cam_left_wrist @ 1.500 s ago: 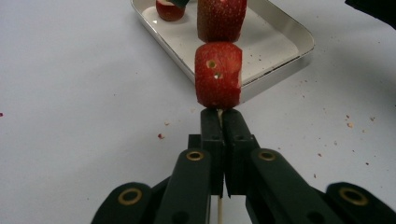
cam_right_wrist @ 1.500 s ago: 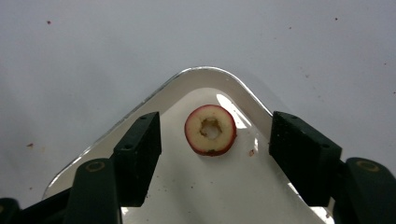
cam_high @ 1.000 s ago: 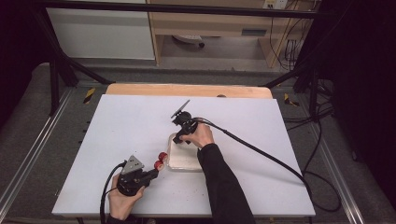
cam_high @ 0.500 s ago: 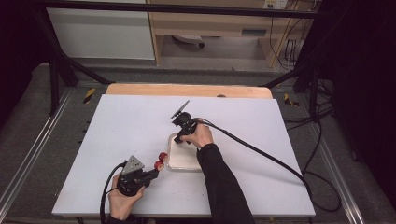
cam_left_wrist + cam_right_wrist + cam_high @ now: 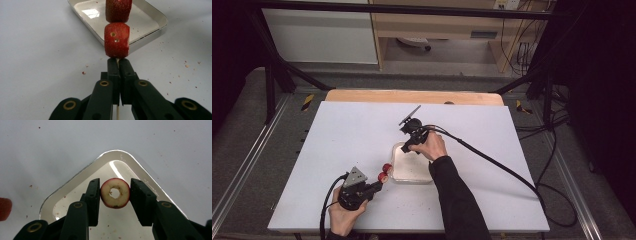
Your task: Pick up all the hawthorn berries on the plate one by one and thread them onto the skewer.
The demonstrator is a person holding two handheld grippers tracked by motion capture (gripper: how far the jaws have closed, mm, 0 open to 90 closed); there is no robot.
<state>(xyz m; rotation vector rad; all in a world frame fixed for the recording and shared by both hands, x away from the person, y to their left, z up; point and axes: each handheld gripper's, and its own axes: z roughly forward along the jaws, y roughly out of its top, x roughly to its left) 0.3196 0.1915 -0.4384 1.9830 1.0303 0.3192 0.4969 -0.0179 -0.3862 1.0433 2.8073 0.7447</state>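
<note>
Two strawberry pieces (image 5: 116, 40) already sat threaded on a thin wooden skewer (image 5: 117, 113), which the left hand-held gripper (image 5: 117, 65) held with its jaws fully closed on the stick just below the lower berry. In the high view that left hand-held gripper (image 5: 379, 181) lay at the near left of the white bench (image 5: 337, 135), the skewer's long axis running from it up and to the right, tip end toward the shallow white rectangular metal tray (image 5: 398, 176).

The right hand-held gripper (image 5: 115, 193) hung over the far corner of the tray (image 5: 75, 182). Between its jaws was a round, red-skinned fruit slice with pale flesh and a cored hole (image 5: 115, 193). The jaws had just been closing and stood partly apart; the left pad touched the slice, the right pad looked a hair off it, so a firm pinch could not be confirmed. In the high view the right hand (image 5: 432, 146) covered the slice.

Key relation: the slice's hole faced the right hand-held gripper's camera, its flat faces roughly upright between the pads. The skewer tip lay to the near left of it, across the tray. Judgement: the next move would call for carrying the slice left and near, then lining the hole's axis with the skewer's long axis before sliding on. The right hand was the mover; the left only needed to hold steady.

Risk: a loose grip could let the slice tilt or drop.
</note>
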